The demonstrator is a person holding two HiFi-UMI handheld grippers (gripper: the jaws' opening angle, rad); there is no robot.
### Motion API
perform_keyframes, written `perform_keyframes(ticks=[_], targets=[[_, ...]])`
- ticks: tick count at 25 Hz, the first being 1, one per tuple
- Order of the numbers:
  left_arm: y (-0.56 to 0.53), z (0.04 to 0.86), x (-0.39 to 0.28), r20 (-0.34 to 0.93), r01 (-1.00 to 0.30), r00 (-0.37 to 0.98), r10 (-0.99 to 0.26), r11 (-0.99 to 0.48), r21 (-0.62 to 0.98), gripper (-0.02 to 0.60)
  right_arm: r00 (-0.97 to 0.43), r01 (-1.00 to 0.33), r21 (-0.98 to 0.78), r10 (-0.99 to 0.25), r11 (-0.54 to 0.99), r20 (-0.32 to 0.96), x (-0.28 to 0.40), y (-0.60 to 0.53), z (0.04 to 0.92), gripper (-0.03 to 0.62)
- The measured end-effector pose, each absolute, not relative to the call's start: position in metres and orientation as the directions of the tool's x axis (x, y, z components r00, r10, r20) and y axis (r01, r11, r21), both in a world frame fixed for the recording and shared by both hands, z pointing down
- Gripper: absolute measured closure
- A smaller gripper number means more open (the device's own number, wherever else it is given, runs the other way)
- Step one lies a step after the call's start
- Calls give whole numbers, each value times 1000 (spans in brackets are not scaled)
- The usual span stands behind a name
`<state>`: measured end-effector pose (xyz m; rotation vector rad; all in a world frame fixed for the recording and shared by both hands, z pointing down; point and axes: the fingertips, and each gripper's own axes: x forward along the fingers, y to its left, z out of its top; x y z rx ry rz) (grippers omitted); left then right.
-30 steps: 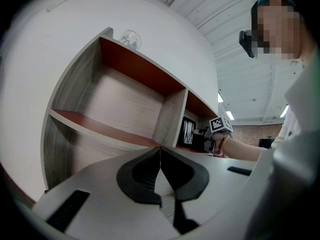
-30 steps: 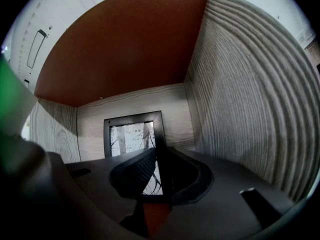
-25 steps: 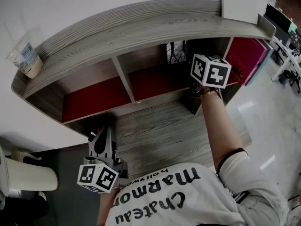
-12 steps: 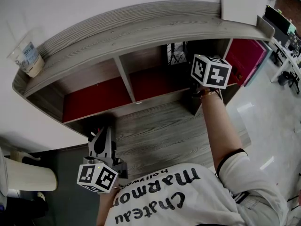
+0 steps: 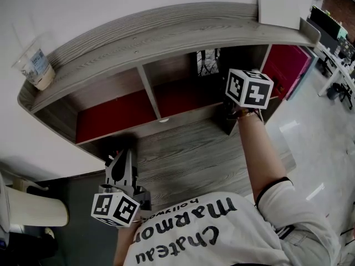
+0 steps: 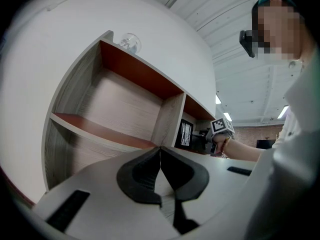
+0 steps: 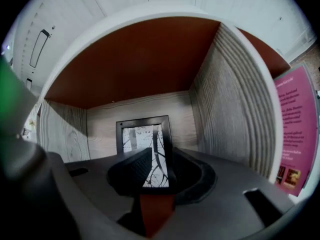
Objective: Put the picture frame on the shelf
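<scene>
**Picture frame (image 7: 144, 139) upright in the shelf, right jaws let go**

The picture frame stands upright on the red floor of one compartment of the shelf (image 5: 166, 35), close to the wood-grain back wall. My right gripper (image 7: 161, 154) points level into that compartment. Its jaws have just been opening and now stand released. The frame shows in the gap between them with no pad pressing on it. My left gripper (image 6: 160, 148) waits low and well apart from the shelf opening, jaws clenched together on nothing.

I judge the placing done and the step in hand to be the retreat. I would draw the right gripper straight back along its own line with the jaws kept wide, so that neither pad clips the frame's edge and tips it.

The compartment floor looks flat and smooth. On the shelf's top board sit a plastic cup (image 5: 36, 68) at the left end and a white panel (image 5: 283, 4) at the right. A magenta poster (image 7: 295, 134) shows just past the shelf's right side.
</scene>
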<state>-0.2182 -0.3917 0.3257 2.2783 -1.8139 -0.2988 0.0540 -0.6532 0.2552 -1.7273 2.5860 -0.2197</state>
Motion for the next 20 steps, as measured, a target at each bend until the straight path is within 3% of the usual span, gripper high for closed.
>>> perform_keyframes(ticks=[14, 20], targets=[[-368, 314, -210, -68, -896, 344, -937, -349, 276, 565, -437, -894, -154, -894, 420, 102, 42, -550, 281, 479], [-354, 310, -202, -75, -867, 418, -905, -423, 264, 565, -479, -859, -245, -874, 450, 74, 25, -486, 285, 492]])
